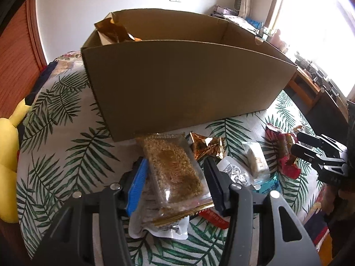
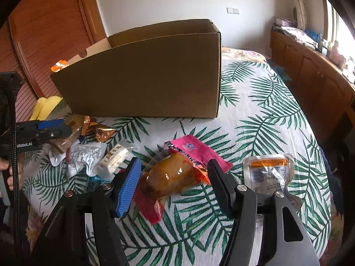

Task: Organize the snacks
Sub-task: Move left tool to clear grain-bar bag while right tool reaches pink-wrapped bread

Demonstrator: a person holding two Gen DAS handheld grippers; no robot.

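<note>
The left hand-held gripper (image 1: 175, 173) is clamped on a clear packet of brown crumbly snack (image 1: 175, 168), with the cardboard box (image 1: 177, 84) just ahead of it on the leaf-print bed (image 1: 66, 133). The right hand-held gripper (image 2: 175, 177) stands released, its fingers apart either side of a pink-and-orange snack pouch (image 2: 177, 173) lying on the bed, a silver pouch (image 2: 268, 173) just to its right.

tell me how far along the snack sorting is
Done: at least one gold packet already sits in the cardboard box. In hand: the left claw brackets a clear pack of brown crumbly snack; the right claw straddles an orange-filled packet, not gripped. Left: several packets, like the silver pouch, on the bed.
</note>
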